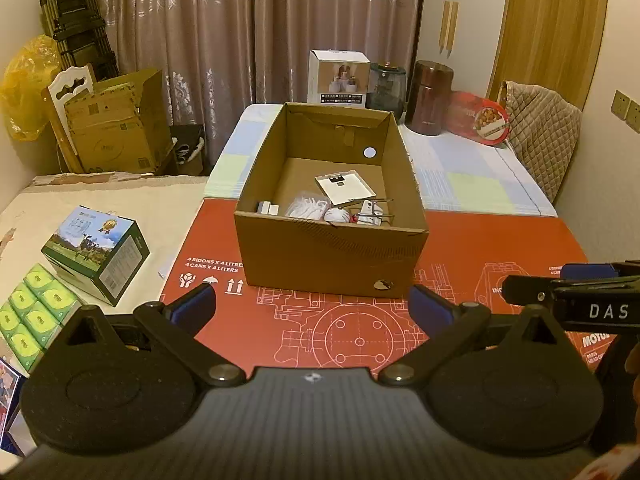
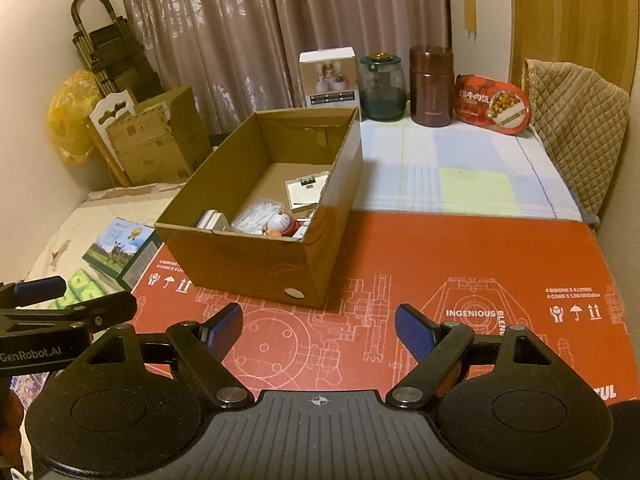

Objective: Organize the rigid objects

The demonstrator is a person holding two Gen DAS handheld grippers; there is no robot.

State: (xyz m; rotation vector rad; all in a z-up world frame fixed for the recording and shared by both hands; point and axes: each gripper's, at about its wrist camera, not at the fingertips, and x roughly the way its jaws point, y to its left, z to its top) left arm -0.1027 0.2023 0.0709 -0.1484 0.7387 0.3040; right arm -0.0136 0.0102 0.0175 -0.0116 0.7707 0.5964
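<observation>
An open cardboard box [image 1: 332, 256] [image 2: 244, 264] stands on a red printed mat [image 1: 500, 248] [image 2: 460, 264]. Inside lie a flat white box [image 1: 345, 188] [image 2: 306, 194], a bag of white plastic pieces [image 1: 305, 205] [image 2: 256, 214], a small round white and red figure [image 1: 338, 215] [image 2: 279, 223], a wire-framed item [image 1: 372, 212] and small white blocks [image 1: 268, 208] [image 2: 212, 220]. My left gripper [image 1: 312, 304] is open and empty just in front of the box. My right gripper [image 2: 318, 330] is open and empty, in front and to the right of the box.
At the table's back stand a white product box [image 1: 338, 78] [image 2: 329, 76], a dark glass jar [image 1: 386, 84] [image 2: 380, 86], a brown canister [image 1: 428, 98] [image 2: 431, 84] and a red food tray [image 1: 480, 118] [image 2: 494, 104]. A green carton [image 1: 96, 252] and green packs [image 1: 32, 316] lie left.
</observation>
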